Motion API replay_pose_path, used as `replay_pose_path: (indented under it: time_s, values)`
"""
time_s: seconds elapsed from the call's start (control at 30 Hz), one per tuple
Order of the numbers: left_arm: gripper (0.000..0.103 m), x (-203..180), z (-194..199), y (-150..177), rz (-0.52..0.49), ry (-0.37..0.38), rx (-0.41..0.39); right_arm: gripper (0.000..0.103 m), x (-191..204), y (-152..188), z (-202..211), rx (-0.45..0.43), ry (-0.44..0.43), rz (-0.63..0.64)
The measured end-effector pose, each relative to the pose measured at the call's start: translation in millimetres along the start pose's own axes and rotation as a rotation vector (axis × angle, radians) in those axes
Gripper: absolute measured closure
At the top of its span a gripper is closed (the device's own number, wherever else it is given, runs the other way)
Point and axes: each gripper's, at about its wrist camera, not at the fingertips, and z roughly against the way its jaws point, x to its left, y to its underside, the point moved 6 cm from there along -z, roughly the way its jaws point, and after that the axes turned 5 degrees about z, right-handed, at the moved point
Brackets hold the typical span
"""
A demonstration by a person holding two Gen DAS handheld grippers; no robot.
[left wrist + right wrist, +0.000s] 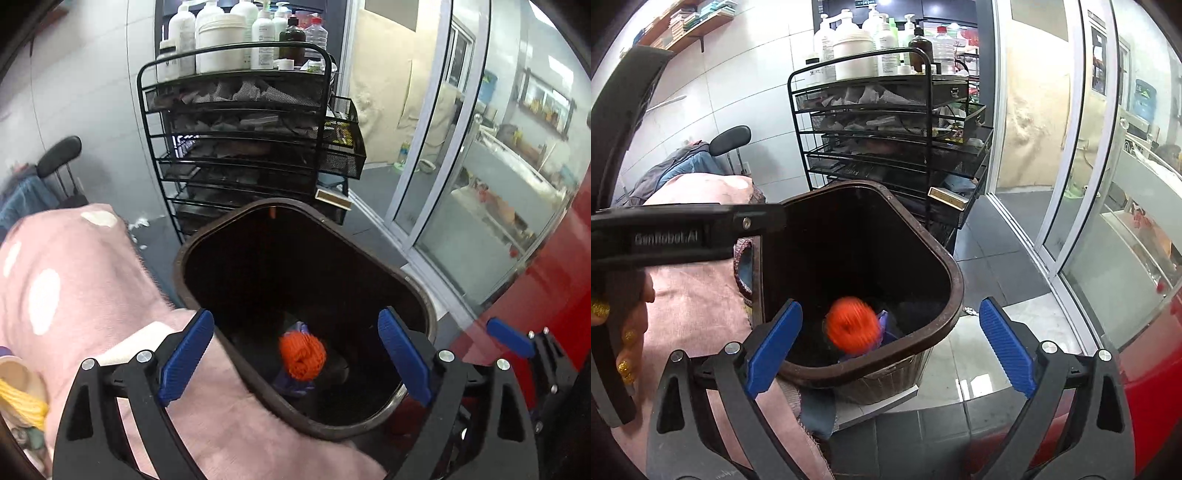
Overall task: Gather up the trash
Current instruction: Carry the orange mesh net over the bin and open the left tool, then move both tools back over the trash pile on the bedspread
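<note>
A dark brown trash bin point(406, 275) point(947, 258) stands open below both grippers. At its bottom an orange ball of netting point(303, 354) point(852, 328) lies on something purple; it is blurred in the right wrist view. My left gripper point(294, 315) hangs over the bin's mouth, open, with nothing between its blue pads. My right gripper point(891, 304) is open too and empty, spanning the bin's near rim. One blue pad point(509, 338) of the right tool shows at the right of the left wrist view. The left tool's black body point(683, 236) crosses the right wrist view, held by a hand.
A pink spotted blanket point(74, 277) point(694, 295) lies against the bin's left side. Behind the bin stands a black wire cart point(236, 155) point(886, 129) topped with bottles. Glass sliding doors point(461, 166) and a red surface point(535, 295) are on the right. A paper cup point(18, 376) sits at the lower left.
</note>
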Motion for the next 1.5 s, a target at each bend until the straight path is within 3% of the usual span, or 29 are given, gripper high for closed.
replay_pose_path:
  time_s: [0.23,0.4,0.67,1.5]
  values:
    - [0.009,13,30,4,0.069,0.026,-0.06,0.007,11,-2,-2,0.011,-0.02,0.009]
    - [0.007,28,64,13,0.078,-0.033,-0.152,0.007,22,-2,-3,0.017,-0.038,0.026]
    - [0.005,61,111,39,0.205,-0.024,-0.23,0.007,59,-12,6,-0.007,-0.097,0.076]
    - [0.005,167,214,126,0.381,-0.262,-0.338,0.005,226,-22,48,-0.053,-0.365,0.345]
